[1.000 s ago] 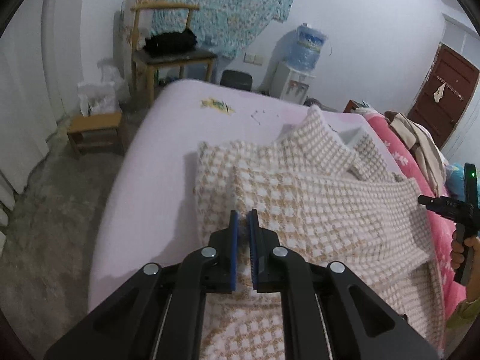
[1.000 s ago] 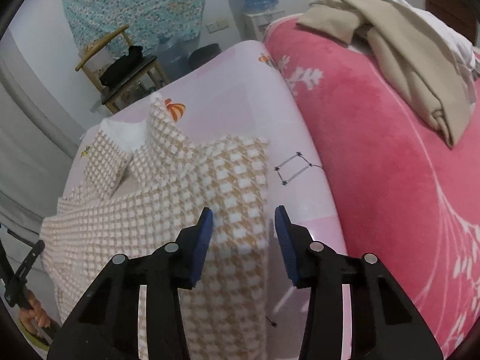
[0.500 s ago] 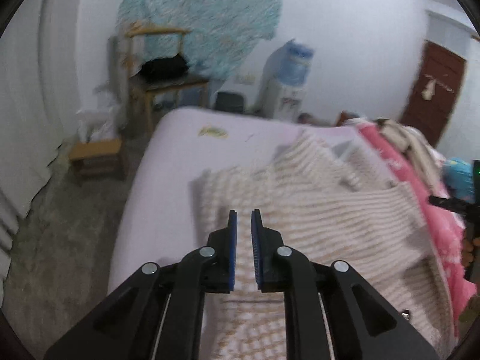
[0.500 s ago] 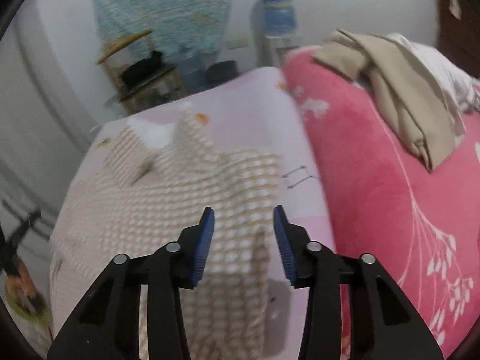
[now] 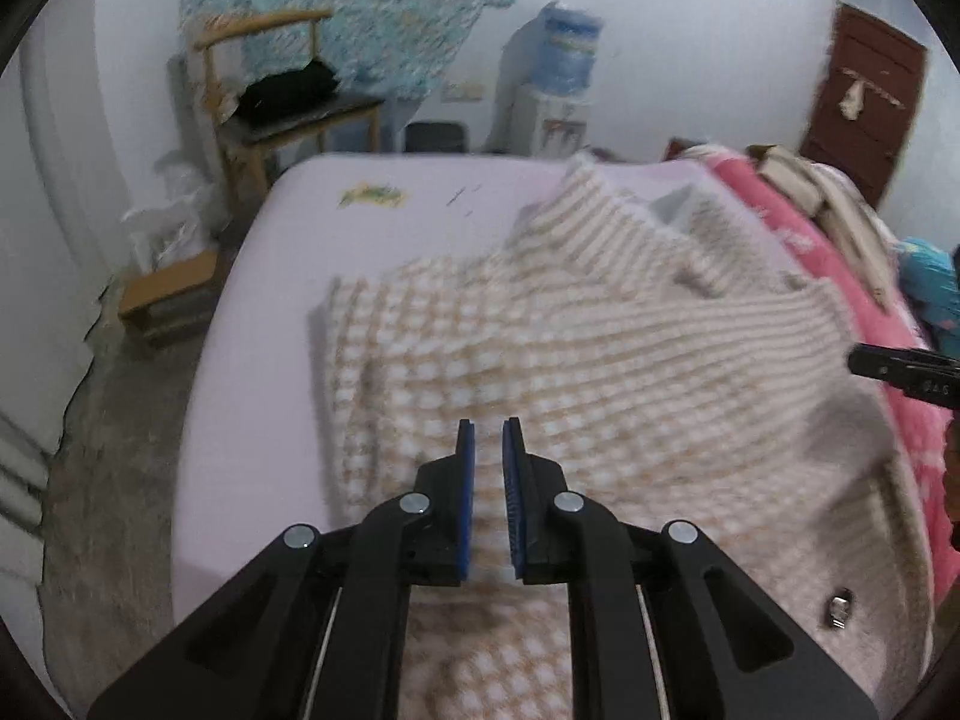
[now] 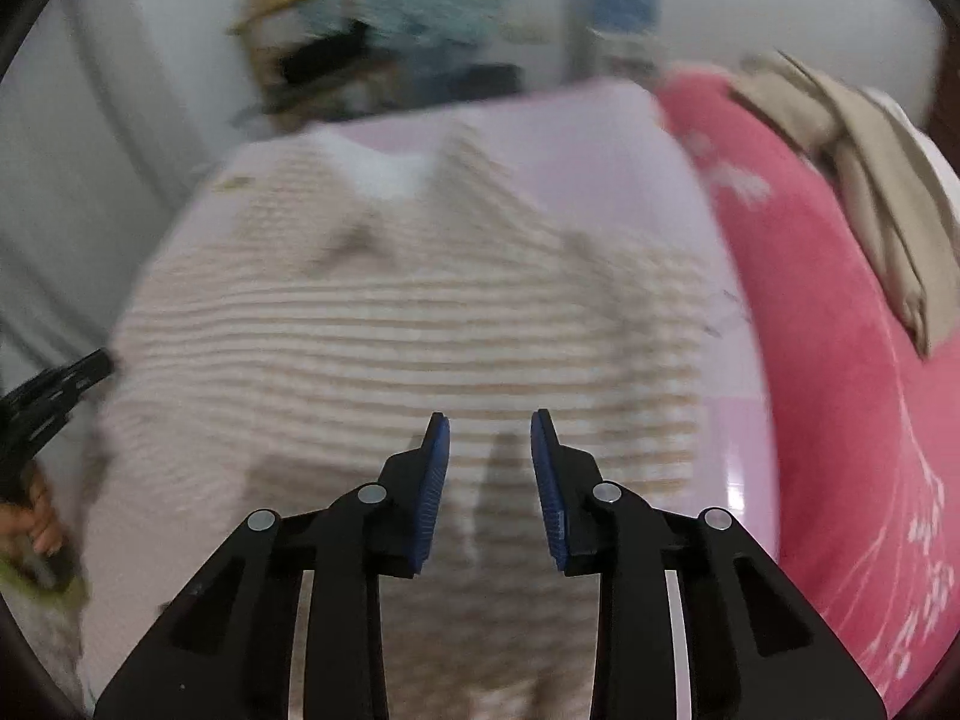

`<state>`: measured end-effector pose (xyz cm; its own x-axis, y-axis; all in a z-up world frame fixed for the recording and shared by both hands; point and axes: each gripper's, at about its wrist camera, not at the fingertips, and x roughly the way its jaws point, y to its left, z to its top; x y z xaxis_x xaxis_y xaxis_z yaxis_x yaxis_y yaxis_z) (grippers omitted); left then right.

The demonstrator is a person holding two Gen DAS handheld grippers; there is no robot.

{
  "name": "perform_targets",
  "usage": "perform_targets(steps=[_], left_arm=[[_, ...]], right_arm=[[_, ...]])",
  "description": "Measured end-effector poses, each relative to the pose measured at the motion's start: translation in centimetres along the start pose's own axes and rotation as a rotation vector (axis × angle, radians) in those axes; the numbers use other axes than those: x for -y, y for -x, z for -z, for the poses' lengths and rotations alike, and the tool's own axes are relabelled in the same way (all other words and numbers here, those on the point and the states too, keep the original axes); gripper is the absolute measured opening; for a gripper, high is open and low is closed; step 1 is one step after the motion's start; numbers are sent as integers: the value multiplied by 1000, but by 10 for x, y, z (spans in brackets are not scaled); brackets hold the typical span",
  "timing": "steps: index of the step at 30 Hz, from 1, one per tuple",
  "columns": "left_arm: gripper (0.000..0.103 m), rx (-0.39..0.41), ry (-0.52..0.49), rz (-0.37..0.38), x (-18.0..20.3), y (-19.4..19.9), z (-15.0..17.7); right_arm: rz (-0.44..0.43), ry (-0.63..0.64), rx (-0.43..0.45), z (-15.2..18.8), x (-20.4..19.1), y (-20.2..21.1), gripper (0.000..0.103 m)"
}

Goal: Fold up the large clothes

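Note:
A large beige-and-white checked garment (image 5: 570, 360) lies partly folded on the lilac bed sheet (image 5: 252, 360), collar toward the far end. My left gripper (image 5: 487, 423) hovers over its near part, shut with nothing between the pads. My right gripper (image 6: 489, 417) hangs above the garment (image 6: 390, 330) near its right side; its jaws are closing, still apart, with no cloth between them. Each gripper shows at the edge of the other's view: the right gripper (image 5: 900, 369) and the left gripper (image 6: 54, 396), held by a hand (image 6: 36, 516). Both views are blurred.
A pink blanket (image 6: 840, 390) with beige clothes (image 6: 870, 168) piled on it runs along the bed's right side. Beyond the bed stand a wooden chair (image 5: 270, 78), a water dispenser (image 5: 564, 60) and a brown door (image 5: 864, 102). A low stool (image 5: 168, 294) sits on the floor at left.
The right gripper has swung left over the garment and its jaws have narrowed. The left gripper has shifted sideways and rolled a little, with its jaws still together.

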<state>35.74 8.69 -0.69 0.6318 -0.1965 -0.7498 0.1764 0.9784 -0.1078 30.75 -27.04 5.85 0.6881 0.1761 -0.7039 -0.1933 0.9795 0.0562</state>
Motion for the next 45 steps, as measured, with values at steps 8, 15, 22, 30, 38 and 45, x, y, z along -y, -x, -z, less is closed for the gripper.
perform_targets(steps=[8,15,22,30,38,45], left_arm=[[23,-111,-83,19,25,-19,23],[55,-44,-41,72,26,50,48],[75,-143,-68,37,49,91,119],[80,-206,-41,-43,68,124,186],[80,-209,-19,-126,70,150,238],[80,-196,31,-153,63,166,270]], right_arm=[[22,151,-80,37,-65,-28,46],[-29,37,28,68,-81,67,67],[-11,-7,-27,165,-112,100,76],[83,-41,-51,238,-120,117,84],[122,-123,18,284,-97,152,86],[153,-189,82,302,-65,184,86]])
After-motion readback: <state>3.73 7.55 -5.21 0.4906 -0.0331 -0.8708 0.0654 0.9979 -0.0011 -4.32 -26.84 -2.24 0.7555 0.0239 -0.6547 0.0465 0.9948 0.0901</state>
